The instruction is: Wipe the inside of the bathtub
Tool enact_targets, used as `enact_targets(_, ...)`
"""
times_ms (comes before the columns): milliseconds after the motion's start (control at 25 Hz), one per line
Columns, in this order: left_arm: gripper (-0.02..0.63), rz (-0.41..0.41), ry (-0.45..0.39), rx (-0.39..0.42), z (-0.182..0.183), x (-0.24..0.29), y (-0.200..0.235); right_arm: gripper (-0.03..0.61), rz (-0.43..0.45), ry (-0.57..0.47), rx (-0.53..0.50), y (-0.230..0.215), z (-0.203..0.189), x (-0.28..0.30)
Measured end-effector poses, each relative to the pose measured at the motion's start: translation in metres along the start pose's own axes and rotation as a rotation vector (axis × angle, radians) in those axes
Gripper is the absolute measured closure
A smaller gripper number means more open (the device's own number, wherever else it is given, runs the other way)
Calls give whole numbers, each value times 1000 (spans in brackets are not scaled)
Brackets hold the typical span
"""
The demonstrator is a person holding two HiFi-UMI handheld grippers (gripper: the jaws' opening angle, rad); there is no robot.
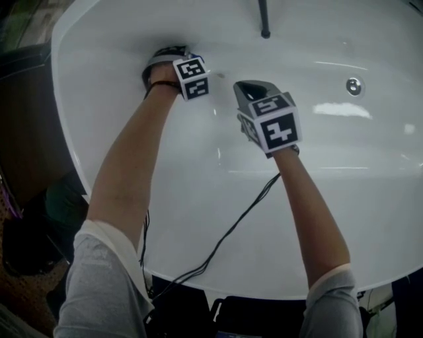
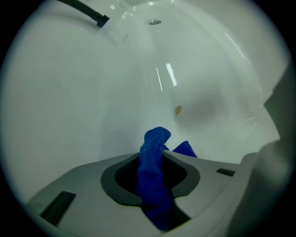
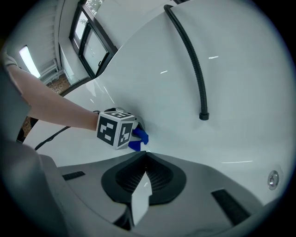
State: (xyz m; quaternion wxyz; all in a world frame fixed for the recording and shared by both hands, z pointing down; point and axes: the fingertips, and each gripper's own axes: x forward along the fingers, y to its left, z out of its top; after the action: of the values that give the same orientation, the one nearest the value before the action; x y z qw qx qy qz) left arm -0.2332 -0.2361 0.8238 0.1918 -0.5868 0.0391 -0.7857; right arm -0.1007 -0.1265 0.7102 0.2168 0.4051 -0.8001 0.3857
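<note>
White enamel bathtub [image 1: 198,198] fills the head view; left gripper [image 1: 166,61] is pressed to the far-left inner wall, right gripper [image 1: 254,89] hovers mid-tub off the surface, and one black cable [image 1: 231,231] trails over the near rim. Also one black shower hose [image 1: 264,16] hanging at top and one round chrome fitting [image 1: 354,86] on the right wall. Left gripper view: jaws clamped on one blue cloth [image 2: 155,152], bunched and poking forward onto the wall; one small brown spot [image 2: 178,110] just ahead, one drain [image 2: 154,21] far off. Right gripper view: jaws clenched at the tips, grasping nothing I can name; a pale sliver shows behind the tips and I can't tell what it is. The cloth peeks out under the left marker cube, and the hose end hangs well apart. Risks: the cloth is only pinched in a narrow fold, so hard scrubbing on slick enamel could drag it out; the idle right gripper could knock the hose or wall; the cable may snag on the rim. Count: two grippers, one cloth, one hose, one spot.
</note>
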Motion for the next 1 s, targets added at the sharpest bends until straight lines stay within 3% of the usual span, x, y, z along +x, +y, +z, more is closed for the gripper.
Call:
enact_targets(640, 508, -56, -25, 24, 44, 45, -29, 583, -26, 43, 44, -36, -39, 17)
enact_targets(880, 508, -63, -30, 6, 56, 55, -36, 583, -47, 56, 60, -48, -49, 8)
enact_targets(1000, 508, -70, -49, -41, 64, 57, -40, 583, -51, 54, 57, -50, -49, 5)
